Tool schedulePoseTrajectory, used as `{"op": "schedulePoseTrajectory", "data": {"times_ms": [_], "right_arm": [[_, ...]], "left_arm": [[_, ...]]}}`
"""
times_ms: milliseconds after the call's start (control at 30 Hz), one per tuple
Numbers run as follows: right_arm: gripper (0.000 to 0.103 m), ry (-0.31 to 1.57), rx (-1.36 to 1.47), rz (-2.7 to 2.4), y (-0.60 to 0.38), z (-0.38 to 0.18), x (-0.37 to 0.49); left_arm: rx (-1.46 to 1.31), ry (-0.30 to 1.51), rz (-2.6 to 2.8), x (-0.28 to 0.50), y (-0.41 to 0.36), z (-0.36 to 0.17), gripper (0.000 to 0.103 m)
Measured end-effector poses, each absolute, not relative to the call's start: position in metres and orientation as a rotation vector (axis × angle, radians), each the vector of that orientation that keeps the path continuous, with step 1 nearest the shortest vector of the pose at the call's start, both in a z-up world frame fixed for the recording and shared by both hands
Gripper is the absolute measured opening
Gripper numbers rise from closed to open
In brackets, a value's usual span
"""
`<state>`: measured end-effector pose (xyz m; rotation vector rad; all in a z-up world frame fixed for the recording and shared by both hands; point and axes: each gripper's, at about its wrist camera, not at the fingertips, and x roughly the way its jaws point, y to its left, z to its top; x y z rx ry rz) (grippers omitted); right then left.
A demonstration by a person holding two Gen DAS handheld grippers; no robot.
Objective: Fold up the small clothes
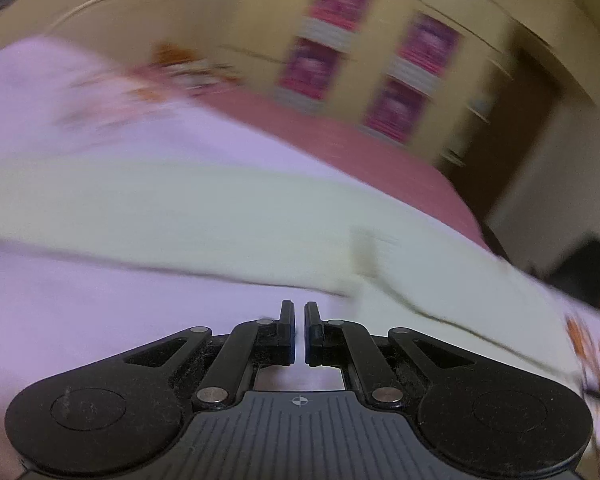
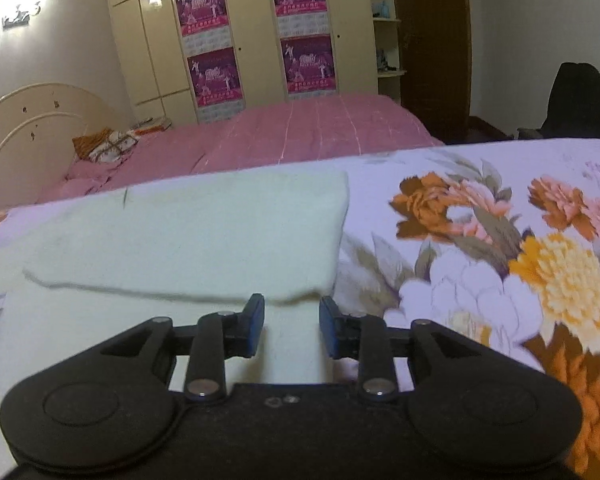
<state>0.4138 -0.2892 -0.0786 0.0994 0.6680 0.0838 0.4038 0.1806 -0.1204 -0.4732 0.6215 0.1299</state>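
Observation:
A pale green cloth [image 2: 196, 232] lies flat on a floral lilac sheet [image 2: 480, 248], with a folded layer on top whose near edge runs just ahead of my right gripper [image 2: 291, 322]. That gripper is open, low over the cloth's near part; cloth shows in the gap between its fingers, but the pads do not press on it. The left wrist view is motion-blurred. There the same cloth [image 1: 220, 208] stretches across the sheet [image 1: 80, 320]. My left gripper [image 1: 299, 326] is shut with nothing visible between its fingers, just short of the cloth's near edge.
Behind the sheet is a pink bedspread [image 2: 300, 132] with a cream headboard [image 2: 32, 120] and a patterned pillow [image 2: 104, 144]. A cream wardrobe [image 2: 252, 40] with purple posters stands at the back. A black chair [image 2: 576, 100] and dark door [image 2: 432, 40] are at right.

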Motion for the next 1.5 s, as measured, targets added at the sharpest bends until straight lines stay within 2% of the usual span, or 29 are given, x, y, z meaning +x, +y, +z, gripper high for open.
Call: {"op": "schedulePoseTrajectory", "data": {"times_ms": [133,167,200,233,267,367,400,433,600,667,733,900,1167,1300,1500], "right_arm": [[0.03,0.71,0.124,0.083,-0.284,-0.084,0.403],[0.03,0.719,0.134,0.082,-0.281,-0.085,0.401],[0.031,0.724,0.148,0.082,-0.279,-0.086,0.4],[0.031,0.728,0.162,0.082,-0.276,-0.085,0.399],[0.031,0.729,0.17,0.081,-0.272,-0.085,0.398],[0.031,0.721,0.164,0.086,-0.256,-0.079,0.393],[0.031,0.721,0.16,0.09,-0.251,-0.078,0.392],[0.031,0.72,0.157,0.093,-0.246,-0.076,0.392],[0.032,0.718,0.139,0.1,-0.227,-0.07,0.39],[0.032,0.719,0.136,0.101,-0.22,-0.069,0.388],[0.032,0.721,0.136,0.106,-0.216,-0.068,0.386],[0.032,0.72,0.138,0.104,-0.213,-0.065,0.382],[0.034,0.729,0.189,0.078,-0.233,-0.07,0.378],[0.035,0.727,0.205,0.072,-0.244,-0.074,0.376],[0.035,0.722,0.245,0.056,-0.261,-0.076,0.375]], "left_arm": [[-0.747,0.568,0.266,0.369,0.259,-0.138,0.003],[-0.795,0.549,0.307,0.36,0.274,-0.14,0.012],[-0.823,0.536,0.344,0.353,0.287,-0.142,0.062],[-0.844,0.5,0.371,0.344,0.296,-0.142,0.097],[-0.86,0.436,0.385,0.333,0.303,-0.141,0.1],[-0.892,0.422,0.407,0.321,0.323,-0.146,0.1],[-0.925,0.409,0.399,0.319,0.329,-0.15,0.096],[-0.949,0.398,0.405,0.317,0.334,-0.152,0.089],[-0.994,0.374,0.422,0.321,0.359,-0.16,0.075],[-0.984,0.382,0.441,0.335,0.373,-0.163,0.057],[-0.968,0.426,0.475,0.348,0.39,-0.167,0.002],[-0.933,0.305,0.469,0.345,0.426,-0.137,0.002],[-0.823,0.411,0.433,0.385,0.405,-0.121,0.002],[-0.718,0.445,0.32,0.409,0.352,-0.107,0.002],[-0.428,0.545,0.079,0.457,0.209,-0.094,0.002]]}}
